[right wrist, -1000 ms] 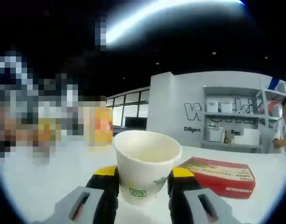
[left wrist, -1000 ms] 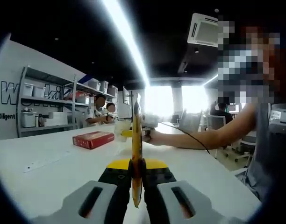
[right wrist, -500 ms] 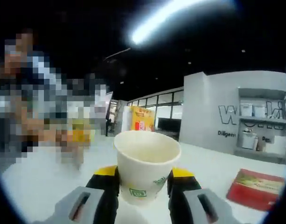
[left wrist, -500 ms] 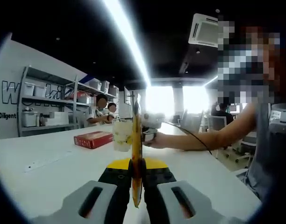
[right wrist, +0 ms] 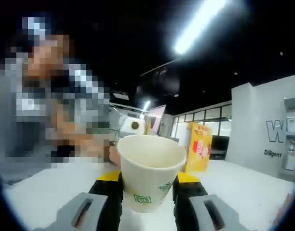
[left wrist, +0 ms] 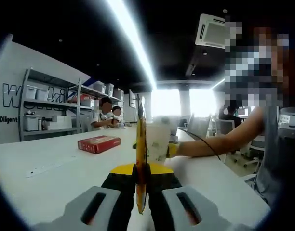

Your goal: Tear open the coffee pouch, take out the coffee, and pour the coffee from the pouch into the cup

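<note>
My left gripper (left wrist: pixel 140 169) is shut on a thin yellow coffee pouch (left wrist: pixel 140 144), seen edge-on and standing upright between the jaws. Just right of it and a little farther off hovers a white paper cup (left wrist: pixel 157 142) with a green print, carried by the right gripper (left wrist: pixel 172 149). In the right gripper view the same cup (right wrist: pixel 150 168) sits upright between the jaws of my right gripper (right wrist: pixel 150 182), which is shut on it; its inside looks empty. Beyond the cup's right side the yellow pouch (right wrist: pixel 198 153) with red print shows flat-on.
A red flat box (left wrist: pixel 99 143) lies on the white table (left wrist: pixel 51 168) to the left. The person's arm (left wrist: pixel 220 142) reaches in from the right. Shelves with bins (left wrist: pixel 46 110) line the left wall, with people seated beyond.
The right gripper has carried the cup from left of the pouch to its right and nearer to the left gripper. The right gripper view has swung left and the red box has left it.
</note>
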The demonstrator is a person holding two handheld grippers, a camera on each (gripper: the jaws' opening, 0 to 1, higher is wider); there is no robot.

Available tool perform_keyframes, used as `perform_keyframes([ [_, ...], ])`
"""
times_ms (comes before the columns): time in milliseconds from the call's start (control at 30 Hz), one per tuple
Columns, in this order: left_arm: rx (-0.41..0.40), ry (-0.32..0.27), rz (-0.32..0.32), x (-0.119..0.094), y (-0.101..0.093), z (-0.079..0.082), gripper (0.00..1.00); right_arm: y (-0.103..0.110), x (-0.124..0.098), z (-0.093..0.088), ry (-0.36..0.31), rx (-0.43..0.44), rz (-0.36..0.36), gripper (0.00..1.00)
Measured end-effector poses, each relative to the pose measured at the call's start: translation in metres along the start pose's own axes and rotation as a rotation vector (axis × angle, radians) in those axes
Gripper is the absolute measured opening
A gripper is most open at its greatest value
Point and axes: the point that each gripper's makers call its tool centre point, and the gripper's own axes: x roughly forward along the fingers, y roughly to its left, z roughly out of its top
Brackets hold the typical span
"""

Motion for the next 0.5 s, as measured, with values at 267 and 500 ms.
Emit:
perform_keyframes([
  [267,0.0,-0.001,0.0,0.0,0.001,0.0,0.11,0.041,0.025,0.01,-0.027,-0.001,0.128,0.4],
  [500,0.0,0.001,0.003,0.0,0.002,-0.001,0.11,0.063,0.04,0.008,-0.015,-0.005,0.207,0.41],
])
